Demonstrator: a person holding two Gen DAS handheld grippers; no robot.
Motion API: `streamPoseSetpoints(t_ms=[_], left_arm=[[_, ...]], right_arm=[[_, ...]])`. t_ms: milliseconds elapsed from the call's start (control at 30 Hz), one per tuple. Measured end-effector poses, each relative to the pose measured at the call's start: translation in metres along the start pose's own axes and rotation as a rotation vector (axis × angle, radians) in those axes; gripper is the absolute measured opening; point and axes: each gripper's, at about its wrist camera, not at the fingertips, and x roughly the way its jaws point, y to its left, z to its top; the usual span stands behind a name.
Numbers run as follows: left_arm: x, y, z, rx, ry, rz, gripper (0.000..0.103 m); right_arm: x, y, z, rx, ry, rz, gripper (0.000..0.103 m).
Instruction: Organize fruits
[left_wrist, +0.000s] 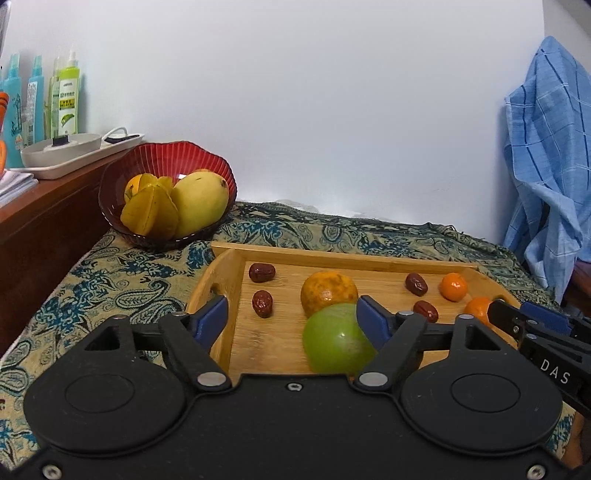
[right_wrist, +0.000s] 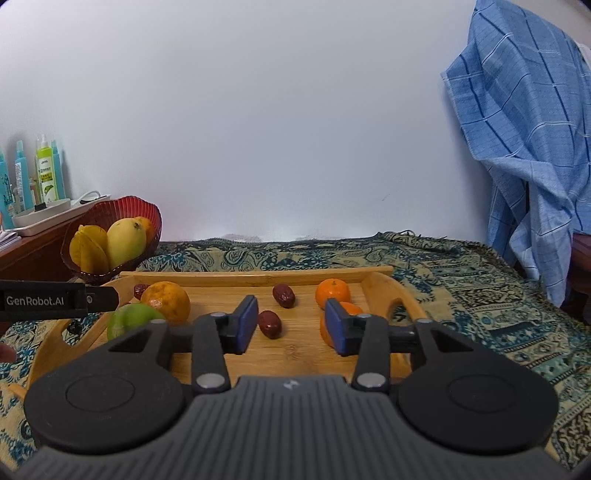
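Note:
A wooden tray (left_wrist: 229, 332) (right_wrist: 373, 295) lies on the patterned cloth. It holds a green apple (left_wrist: 334, 343) (right_wrist: 129, 317), a mottled orange (left_wrist: 328, 291) (right_wrist: 166, 301), several red dates (left_wrist: 262, 272) (right_wrist: 269, 324) and two small tangerines (left_wrist: 453, 286) (right_wrist: 332, 290). My left gripper (left_wrist: 291, 319) is open over the tray's left part, its right finger beside the apple. My right gripper (right_wrist: 290, 325) is open low over the tray, a date between its fingers and the near tangerine (right_wrist: 327, 328) behind its right finger. A red bowl (left_wrist: 207, 157) (right_wrist: 147, 212) at the back left holds a mango (left_wrist: 199, 205), a starfruit (left_wrist: 149, 212) and an orange.
A brown cabinet (left_wrist: 48, 221) at the left carries bottles (left_wrist: 68, 99), a white tray and a power strip. A blue checked cloth (left_wrist: 546, 155) (right_wrist: 524, 122) hangs at the right. A white wall stands behind the table.

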Motion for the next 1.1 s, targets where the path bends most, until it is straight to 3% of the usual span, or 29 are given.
streamPoseSetpoints(t_ms=[600,1100], left_arm=[[-0.041,-0.016,-0.027,0.007,0.016,0.011,0.084],[-0.077,-0.018,-0.071,-0.014,0.071,0.006,0.086]], right_arm=[[-0.056,-0.007,-0.028,-0.060,-0.063,-0.014,0.086],[-0.084,-0.018,-0.059,-0.034,-0.012,-0.046,0.089]])
